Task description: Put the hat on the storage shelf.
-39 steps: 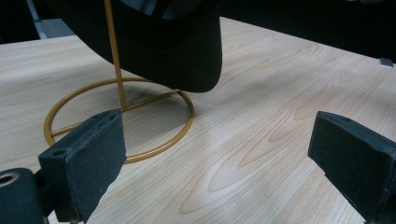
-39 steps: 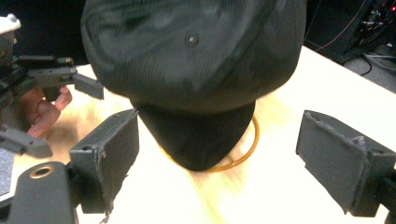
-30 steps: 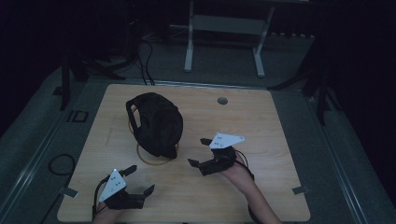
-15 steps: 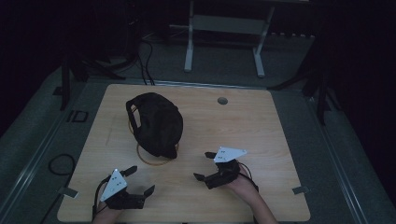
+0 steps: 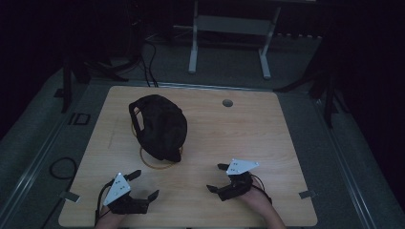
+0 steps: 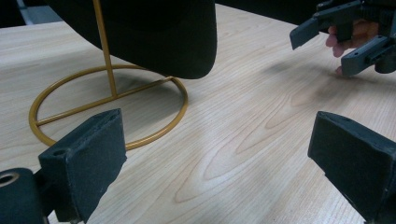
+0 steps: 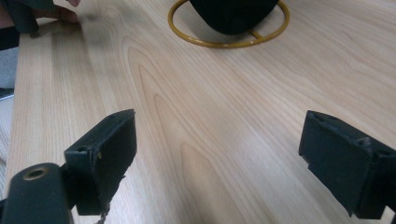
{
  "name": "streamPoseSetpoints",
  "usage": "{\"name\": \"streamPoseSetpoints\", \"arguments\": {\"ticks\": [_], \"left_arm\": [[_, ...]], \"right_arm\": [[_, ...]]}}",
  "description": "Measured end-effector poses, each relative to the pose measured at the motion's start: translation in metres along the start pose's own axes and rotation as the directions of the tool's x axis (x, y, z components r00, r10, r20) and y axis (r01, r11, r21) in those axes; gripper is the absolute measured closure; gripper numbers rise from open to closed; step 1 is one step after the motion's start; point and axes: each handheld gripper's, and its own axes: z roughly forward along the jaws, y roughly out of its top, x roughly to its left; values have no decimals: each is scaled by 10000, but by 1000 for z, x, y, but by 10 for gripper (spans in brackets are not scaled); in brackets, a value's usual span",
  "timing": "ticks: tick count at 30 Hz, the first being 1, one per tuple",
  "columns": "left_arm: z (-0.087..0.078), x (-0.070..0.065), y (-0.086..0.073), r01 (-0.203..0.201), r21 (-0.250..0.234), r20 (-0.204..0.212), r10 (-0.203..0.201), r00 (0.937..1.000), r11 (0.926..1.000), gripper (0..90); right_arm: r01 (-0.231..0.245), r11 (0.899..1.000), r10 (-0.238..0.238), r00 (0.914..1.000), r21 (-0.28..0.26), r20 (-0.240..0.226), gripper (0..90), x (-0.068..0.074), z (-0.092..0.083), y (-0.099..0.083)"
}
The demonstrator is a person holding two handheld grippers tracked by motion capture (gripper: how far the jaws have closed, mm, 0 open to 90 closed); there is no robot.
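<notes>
Ahead of both empty, spread grippers, left (image 5: 142,185) and right (image 5: 218,177), a black cap (image 5: 160,126) sits on its gold wire stand (image 6: 109,103); reaching forward seems next.

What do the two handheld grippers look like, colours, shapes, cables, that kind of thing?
Both are black. The left gripper and the right gripper each carry a pale grey three-cornered plate on top, and thin dark cables trail back from them toward the person. In the gripper views, the jaws end in blocky, matte black pads with a slightly rough face. No sleeves are visible at the forearms.
</notes>
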Motion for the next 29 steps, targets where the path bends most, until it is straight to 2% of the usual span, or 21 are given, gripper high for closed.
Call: {"name": "streamPoseSetpoints", "arguments": {"ticks": [4,10,18,22,26,29], "left_arm": [[0,0,0,7,11,18,-7,10000,10000,46],[0,-1,0,-17,-3,28,17,10000,10000,46],[1,-1,0,32,16,38,-32,10000,10000,46],[1,-1,0,44,20,52,-44,10000,10000,46],[1,-1,-1,37,54,30,-38,10000,10000,46],[1,-1,-1,41,50,43,-41,10000,10000,46]], "right_arm": [[19,9998,-20,10000,222,35,128,-1,-4,-9],[-104,9999,104,9999,-19,114,128,-2,-14,-14],[-531,9976,555,9970,-449,542,128,-5,-32,-28],[-442,9976,481,9960,-528,752,128,-7,-38,-33],[-538,9967,583,9956,-608,740,128,-9,-38,-35],[-499,9977,533,9956,-463,764,128,-9,-36,-35]]}}
